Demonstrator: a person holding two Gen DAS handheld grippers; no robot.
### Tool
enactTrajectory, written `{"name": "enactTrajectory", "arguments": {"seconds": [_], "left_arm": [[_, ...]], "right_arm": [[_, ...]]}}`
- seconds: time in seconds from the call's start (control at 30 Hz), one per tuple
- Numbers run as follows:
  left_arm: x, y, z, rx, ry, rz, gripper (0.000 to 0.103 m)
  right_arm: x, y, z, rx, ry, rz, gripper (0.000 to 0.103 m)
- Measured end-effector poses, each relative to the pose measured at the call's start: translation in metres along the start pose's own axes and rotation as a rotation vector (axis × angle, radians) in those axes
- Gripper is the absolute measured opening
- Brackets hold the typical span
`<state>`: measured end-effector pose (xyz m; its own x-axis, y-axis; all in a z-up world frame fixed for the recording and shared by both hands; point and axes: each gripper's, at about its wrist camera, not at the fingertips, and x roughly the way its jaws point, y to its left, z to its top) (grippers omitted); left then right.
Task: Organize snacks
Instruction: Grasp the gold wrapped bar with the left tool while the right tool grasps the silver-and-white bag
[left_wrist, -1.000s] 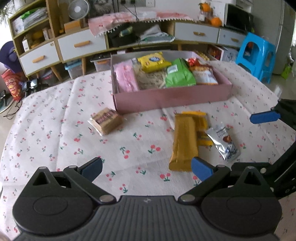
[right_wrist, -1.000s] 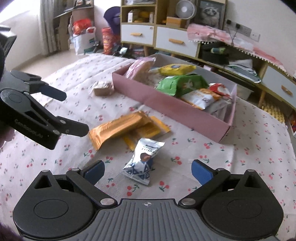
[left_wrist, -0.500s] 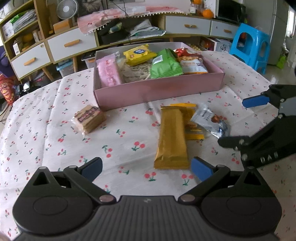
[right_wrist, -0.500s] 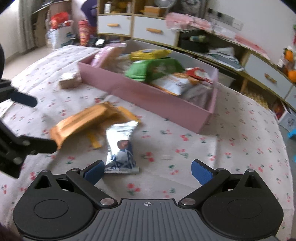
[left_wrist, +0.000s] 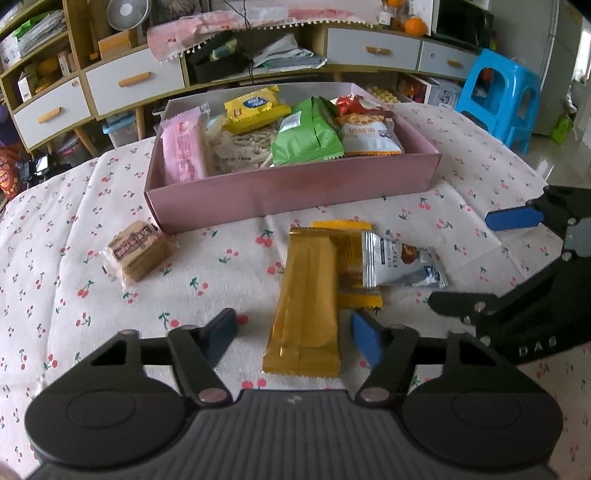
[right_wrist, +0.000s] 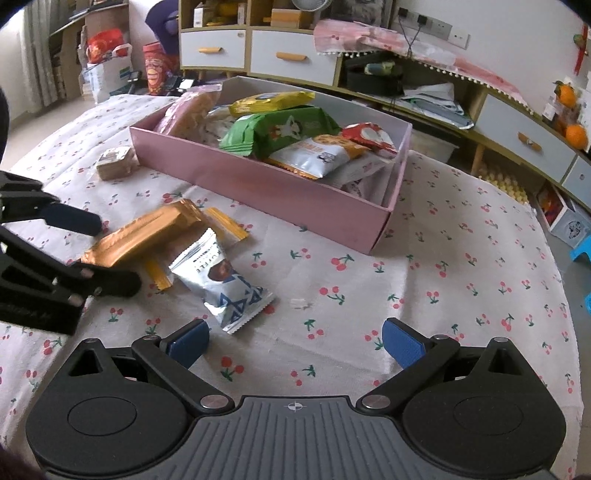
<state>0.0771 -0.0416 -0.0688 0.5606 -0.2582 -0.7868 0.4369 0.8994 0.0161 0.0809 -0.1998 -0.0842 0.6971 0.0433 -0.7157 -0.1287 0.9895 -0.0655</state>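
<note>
Right now my left gripper (left_wrist: 293, 334) is spread around the gold bar (left_wrist: 308, 299), not gripping; my right gripper (right_wrist: 293, 341) hangs open just short of the silver packet (right_wrist: 221, 282), before the pink box (right_wrist: 280, 188).

The left tongs (left_wrist: 293, 334) hang low with both blue pads spread apart, holding nothing; the right tongs (right_wrist: 293, 341) likewise gape wide, empty, alongside.

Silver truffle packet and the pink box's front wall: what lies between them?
Only bare cherry-print tablecloth. The right wrist view shows the silver truffle packet apart from the pink box, with nothing between; the gold wrappers lie off to its left.
</note>
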Motion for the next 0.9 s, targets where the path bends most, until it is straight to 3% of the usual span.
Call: {"name": "enactTrajectory", "arguments": {"seconds": [0.17,0.67,0.9], "left_arm": [[-0.001,0.004,0.004,-0.017,0.003,0.026,0.035],[-0.008,0.023,0.006,-0.130,0.032,0.028,0.031],[-0.008,0.029,0.005,-0.149,0.038,0.029,0.031]], "right_arm": [[0.001,0.005,0.002,-0.019,-0.006,0.010,0.101],[0.013,0.024,0.019,-0.052,-0.018,0.008,0.101],[0.018,0.029,0.027,-0.061,-0.023,0.021,0.093]]}}
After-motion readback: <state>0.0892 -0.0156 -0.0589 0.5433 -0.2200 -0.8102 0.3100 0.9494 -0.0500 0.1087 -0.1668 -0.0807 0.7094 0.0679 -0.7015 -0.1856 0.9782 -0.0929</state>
